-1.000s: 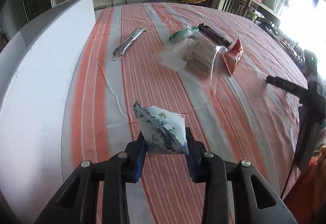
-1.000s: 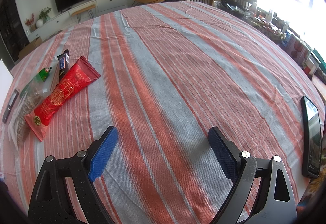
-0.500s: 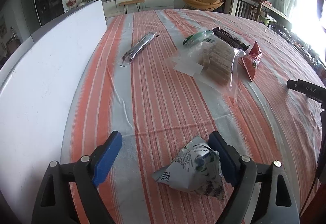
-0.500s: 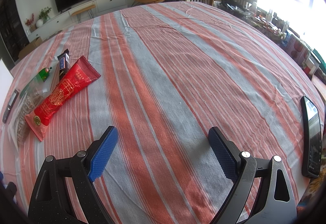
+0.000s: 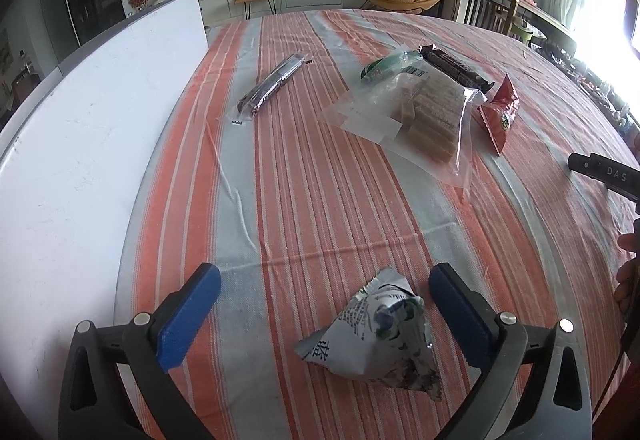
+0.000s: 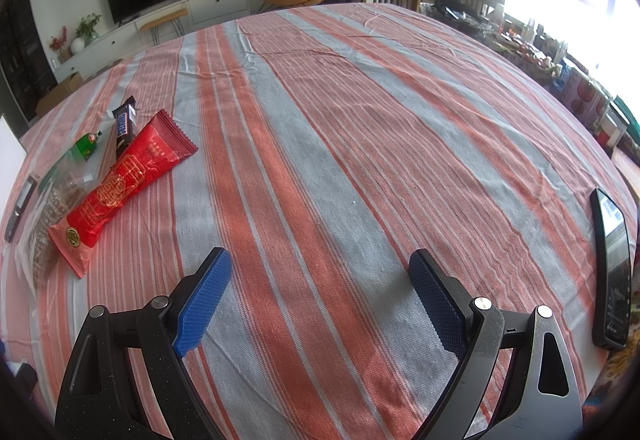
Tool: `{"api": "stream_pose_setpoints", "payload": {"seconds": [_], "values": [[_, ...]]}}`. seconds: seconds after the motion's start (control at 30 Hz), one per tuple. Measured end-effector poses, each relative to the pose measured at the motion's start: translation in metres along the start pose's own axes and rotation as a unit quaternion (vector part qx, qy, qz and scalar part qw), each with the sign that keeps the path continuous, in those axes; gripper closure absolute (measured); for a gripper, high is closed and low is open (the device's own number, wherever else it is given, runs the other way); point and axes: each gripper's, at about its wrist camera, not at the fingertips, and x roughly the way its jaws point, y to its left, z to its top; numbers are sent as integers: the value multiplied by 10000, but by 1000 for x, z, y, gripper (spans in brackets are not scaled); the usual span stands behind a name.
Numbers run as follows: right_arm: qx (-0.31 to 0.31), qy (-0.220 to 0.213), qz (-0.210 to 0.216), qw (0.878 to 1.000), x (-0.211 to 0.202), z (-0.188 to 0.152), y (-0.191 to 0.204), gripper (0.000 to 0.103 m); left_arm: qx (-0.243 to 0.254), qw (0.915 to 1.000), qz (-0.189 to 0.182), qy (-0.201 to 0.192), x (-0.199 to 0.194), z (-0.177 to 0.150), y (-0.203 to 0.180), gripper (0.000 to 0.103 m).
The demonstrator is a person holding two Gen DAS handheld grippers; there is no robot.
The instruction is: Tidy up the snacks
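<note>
Striped cloth (image 5: 320, 199) in orange, grey and white covers the whole work surface, and a living room with a television and an orange chair lies beyond its far edge.

I take the clear biscuit bag (image 5: 420, 111) as my landmark. It lies flat at mid-table: transparent film, a white label panel, rows of tan rectangular biscuits visible inside.

Relative to that bag:
- Green wrapper (image 5: 380, 65): partly tucked under the bag's far edge.
- Dark chocolate bar (image 5: 454, 69): along the bag's far right edge, touching or overlapping it.
- Red packet (image 5: 498, 111): just right of the bag, long, serrated ends, gold print; the right wrist view shows its full length (image 6: 120, 187).
- Dark slim stick pack (image 5: 272, 85): to the left, apart from the bag.
- White panel (image 5: 80, 159): further left, along the table's edge.
- White pouch (image 5: 376, 332): well nearer me than the bag. It is a crumpled pillow pack, white with green and blue print and a large blue character.

My left gripper (image 5: 324, 292) has just been opening; its jaws stand wide. The white pouch rests on the cloth between them, closer to the right pad, with neither pad pressing it.

My right gripper (image 6: 320, 284) is spread wide over bare cloth, holding nothing. A black phone (image 6: 610, 268) lies to its right.
</note>
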Motion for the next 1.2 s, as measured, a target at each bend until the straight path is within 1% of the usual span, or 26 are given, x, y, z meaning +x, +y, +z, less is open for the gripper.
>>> {"api": "stream_pose_setpoints", "payload": {"seconds": [0.03,0.07,0.1,0.13,0.17,0.2,0.23,0.27,0.3,0.33,0.43,0.47,0.57,0.6,0.63,0.67,0.7,0.73,0.77,0.8,0.93,0.97,1.03,1.1,1.2], "values": [[-38,36,26,10000,-1,-1,1,10,1,10000,0,0,0,0,0,0],[-103,169,79,9998,0,2,0,10,4,10000,-4,12,0,0,0,0],[-97,340,113,9993,1,6,-2,11,7,10000,-11,53,0,1,0,0],[44,548,158,9984,1,10,-4,12,12,9999,-34,150,0,2,1,1],[273,720,381,9963,-1,15,-7,12,7,9997,-58,224,-1,3,2,1],[534,885,765,9917,-2,20,-10,12,-29,9996,-115,264,-2,3,4,2],[788,1071,1258,9831,-3,27,-9,12,-112,9994,-194,275,-4,4,8,4],[940,1199,1601,9753,-3,33,-6,12,-215,9990,-267,277,-5,4,12,4],[1062,1309,1872,9677,-4,41,1,12,-290,9987,-313,285,-6,4,14,5],[1163,1397,2036,9620,-3,47,7,12,-327,9984,-345,298,-7,5,16,7],[1335,1687,2192,9517,6,60,37,13,-254,9986,-334,324,-7,5,16,16],[1309,1728,2215,9508,9,65,49,13,-222,9986,-364,319,-8,5,14,17],[1125,1841,2047,9548,22,67,83,15,-78,9989,-379,270,-10,3,8,30],[1162,1824,1958,9565,25,65,87,16,-7,9991,-366,207,-11,2,6,46],[1199,1783,1849,9590,29,62,89,26,69,9993,-337,127,-13,1,5,73],[1186,1777,1790,9604,32,59,89,45,110,9994,-314,99,-15,1,5,73],[1238,1743,1905,9581,33,56,87,81,68,9991,-403,104,-16,1,7,75],[1290,1732,1943,9569,32,53,83,85,-57,9984,-548,99,-19,0,12,75],[1315,1676,1977,9568,28,51,78,86,-140,9979,-626,45,-24,-1,16,76],[1285,1582,2013,9581,21,48,72,90,-178,9977,-657,-3,-28,-2,19,76],[983,1048,2268,9633,-18,44,54,91,-436,9935,-1045,-131,-48,-3,26,76],[944,964,2351,9626,-27,43,49,91,-485,9922,-1130,-179,-54,-2,25,76],[1014,887,2579,9567,-40,38,40,91,-590,9888,-1340,-295,-66,2,22,76],[1159,876,2865,9470,-52,32,30,91,-669,9850,-1542,-386,-78,7,20,76],[1216,836,3250,9342,-68,30,33,91,-727,9802,-1747,-580,-102,15,20,76]]}}
